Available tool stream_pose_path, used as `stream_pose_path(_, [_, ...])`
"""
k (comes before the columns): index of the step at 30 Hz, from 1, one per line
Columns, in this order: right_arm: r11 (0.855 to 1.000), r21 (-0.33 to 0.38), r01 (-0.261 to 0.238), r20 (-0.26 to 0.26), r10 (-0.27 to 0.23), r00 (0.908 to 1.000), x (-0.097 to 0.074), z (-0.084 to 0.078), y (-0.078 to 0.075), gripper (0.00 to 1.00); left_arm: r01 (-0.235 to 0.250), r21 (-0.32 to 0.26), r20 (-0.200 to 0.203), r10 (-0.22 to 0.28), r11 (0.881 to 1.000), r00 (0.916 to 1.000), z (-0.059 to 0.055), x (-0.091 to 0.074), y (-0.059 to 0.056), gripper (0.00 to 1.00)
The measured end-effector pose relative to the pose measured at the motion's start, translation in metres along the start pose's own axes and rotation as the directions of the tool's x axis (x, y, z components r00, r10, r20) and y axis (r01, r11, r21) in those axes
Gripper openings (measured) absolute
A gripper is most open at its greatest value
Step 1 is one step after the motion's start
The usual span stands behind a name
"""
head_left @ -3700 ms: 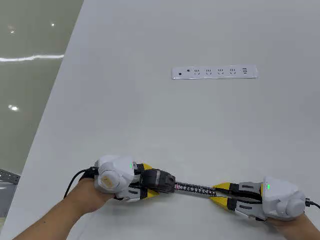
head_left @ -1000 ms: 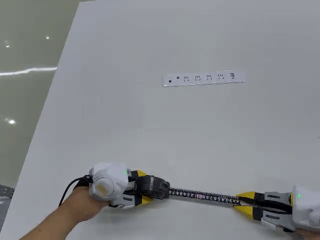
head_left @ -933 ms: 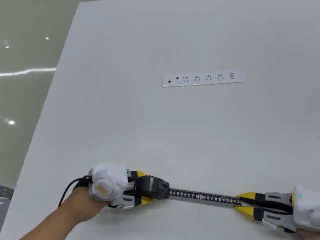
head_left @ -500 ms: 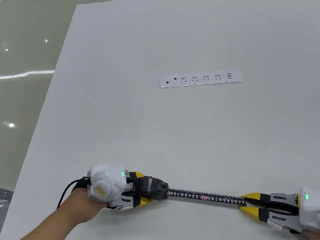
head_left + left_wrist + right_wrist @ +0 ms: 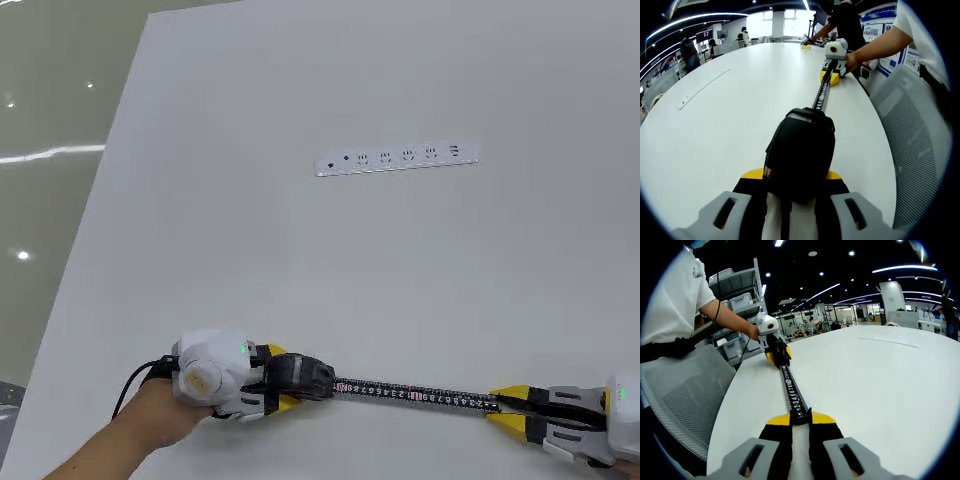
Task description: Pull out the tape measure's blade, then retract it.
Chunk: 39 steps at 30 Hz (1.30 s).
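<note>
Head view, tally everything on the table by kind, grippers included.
Tape measure: 1
Power strip: 1
Grippers: 2, left gripper and right gripper
Total: 4

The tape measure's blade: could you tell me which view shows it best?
The right gripper view: the blade, numbers legible, runs into the right gripper. The head view shows it small; the left gripper view, foreshortened.

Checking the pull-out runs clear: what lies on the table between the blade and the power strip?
Nothing. In the head view the table is bare between the blade and the power strip.
</note>
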State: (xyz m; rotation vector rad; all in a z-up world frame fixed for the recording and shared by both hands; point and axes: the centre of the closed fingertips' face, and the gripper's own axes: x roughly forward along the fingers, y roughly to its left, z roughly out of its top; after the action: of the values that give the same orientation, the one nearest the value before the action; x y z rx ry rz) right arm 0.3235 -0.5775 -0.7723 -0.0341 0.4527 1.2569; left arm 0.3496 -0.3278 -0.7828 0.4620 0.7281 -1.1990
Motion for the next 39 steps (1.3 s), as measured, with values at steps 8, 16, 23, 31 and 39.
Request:
stream_pose_path(8, [1.0,0.004,0.011,0.004,-0.011,0.9999,-0.008,-0.001,0.0,0.09,-0.002,0.0,-0.003,0.002,1.0,1.0,0.0,0.0,0.0,0.33])
stream_pose_path(16, [1.0,0.018,0.024,0.013,-0.024,0.9996,-0.016,-0.003,-0.002,0.09,-0.003,0.0,-0.006,0.003,1.0,1.0,0.0,0.0,0.0,0.32])
stream_pose_path(23, [0.999,0.018,0.029,0.011,-0.029,0.9995,-0.021,-0.005,-0.002,0.09,-0.003,-0.002,-0.01,0.003,1.0,0.9999,0.0,0.0,0.0,0.32])
stream_pose_path(31, [0.999,0.029,0.037,0.011,-0.037,0.9992,-0.03,-0.009,-0.004,0.09,-0.004,-0.003,-0.011,0.004,1.0,0.9999,0.001,0.0,0.0,0.32])
stream_pose_path(39, [0.998,0.031,0.048,0.01,-0.048,0.9988,-0.033,-0.008,-0.002,0.09,-0.003,-0.002,-0.011,0.003,1.0,0.9999,0.002,0.001,0.0,0.32])
